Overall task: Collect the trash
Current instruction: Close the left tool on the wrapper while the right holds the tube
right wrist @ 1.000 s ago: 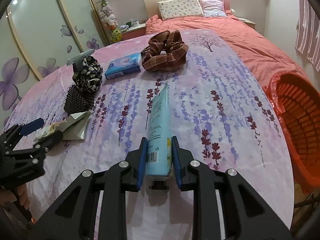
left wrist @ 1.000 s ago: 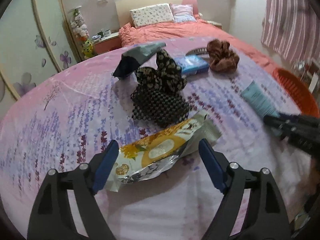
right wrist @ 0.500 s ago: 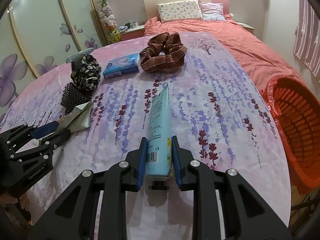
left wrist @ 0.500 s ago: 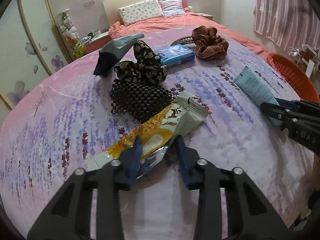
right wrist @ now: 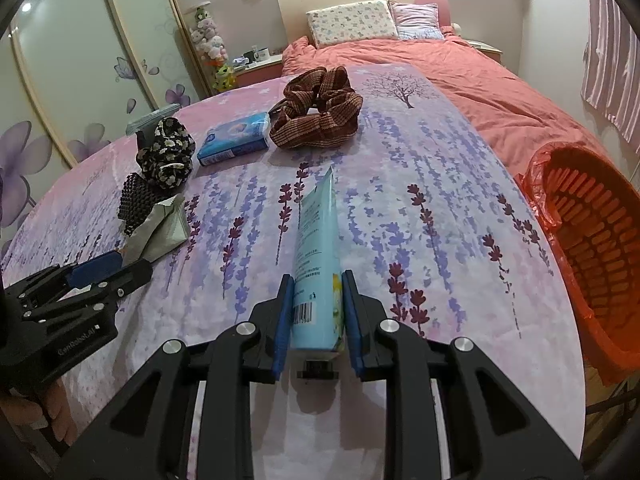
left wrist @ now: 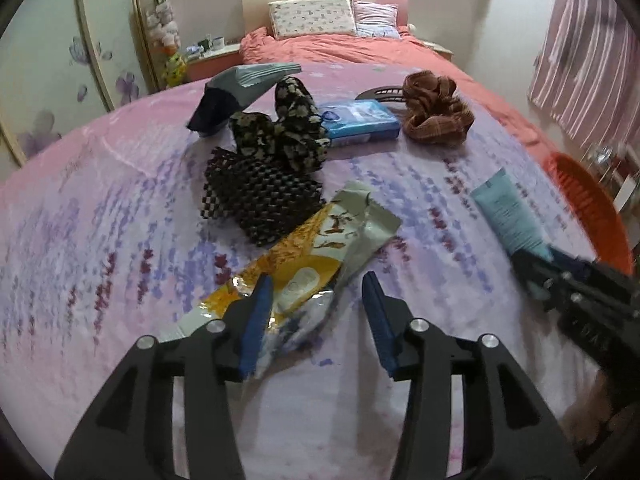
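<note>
Left tongs (left wrist: 316, 316) stand partly open astride the near end of a snack wrapper (left wrist: 308, 268), the left pad touching its crumpled foil and the right pad apart from it; whether any grip exists cannot be told, and it appears unheld. The wrapper lies flat toward the near left part of the tabletop (right wrist: 460, 184), its far end just beside a black beaded pouch (left wrist: 256, 196). Right tongs (right wrist: 316, 312) are clamped narrow on the cap end of a blue tube (right wrist: 318, 248), which points away toward the far edge. An orange basket (right wrist: 592, 232) lined with a red bag stands off the right edge, the likely destination. Judged by appearance, the wrapper is very light, thin and slippery, and will crumple instead of resisting; pinching the bunched foil end should hold better than the smooth printed face. The tube seems light and soft-walled, firmest near the cap. Hair scrunchies (right wrist: 316, 112) and a tissue pack (right wrist: 234, 138) lie toward the far edge.
</note>
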`<state>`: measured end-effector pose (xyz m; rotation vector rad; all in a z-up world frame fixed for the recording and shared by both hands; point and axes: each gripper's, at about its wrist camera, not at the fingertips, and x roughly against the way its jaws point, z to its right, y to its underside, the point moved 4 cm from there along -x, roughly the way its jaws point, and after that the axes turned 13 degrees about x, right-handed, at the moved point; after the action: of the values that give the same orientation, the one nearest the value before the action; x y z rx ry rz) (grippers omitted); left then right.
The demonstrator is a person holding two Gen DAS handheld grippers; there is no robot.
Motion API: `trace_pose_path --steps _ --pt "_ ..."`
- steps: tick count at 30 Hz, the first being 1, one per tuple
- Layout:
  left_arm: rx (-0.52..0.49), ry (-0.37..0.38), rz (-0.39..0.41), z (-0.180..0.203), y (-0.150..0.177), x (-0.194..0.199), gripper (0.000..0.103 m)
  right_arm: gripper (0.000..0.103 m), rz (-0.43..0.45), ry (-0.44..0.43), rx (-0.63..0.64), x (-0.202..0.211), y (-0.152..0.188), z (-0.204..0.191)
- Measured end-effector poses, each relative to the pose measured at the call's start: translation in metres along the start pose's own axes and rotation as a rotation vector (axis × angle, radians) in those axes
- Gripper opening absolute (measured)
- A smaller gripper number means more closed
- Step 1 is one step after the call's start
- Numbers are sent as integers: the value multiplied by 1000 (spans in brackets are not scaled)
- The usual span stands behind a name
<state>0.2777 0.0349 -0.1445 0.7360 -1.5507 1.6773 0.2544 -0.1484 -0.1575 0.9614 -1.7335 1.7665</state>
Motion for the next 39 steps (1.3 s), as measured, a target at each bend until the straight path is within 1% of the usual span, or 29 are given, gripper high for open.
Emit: trace_pose_path --steps 1,3,10,13,17,21,27,39 --pt "-4 -13 10 -2 0 -1 48 24 -1 3 3 0 0 0" --pt "1 -11 27 -3 1 -2 50 24 -3 7 6 -1 0 -1" --pt "22 -12 26 -7 -1 -3 52 24 3 -12 -12 -2 0 0" --pt "15 -25 27 -5 -2 -4 52 24 1 -8 -9 -2 0 0" --pt "18 -23 27 -5 -3 -5 52 24 0 -3 -5 -2 0 0" --pt "14 -31 28 -5 -3 -6 54 24 -6 16 11 -4 0 -2" --pt "16 -37 29 -5 -3 -7 55 24 -24 79 61 -5 -1 -9" --pt "16 -36 29 -6 -3 -7 55 24 -22 74 55 -5 -1 -6"
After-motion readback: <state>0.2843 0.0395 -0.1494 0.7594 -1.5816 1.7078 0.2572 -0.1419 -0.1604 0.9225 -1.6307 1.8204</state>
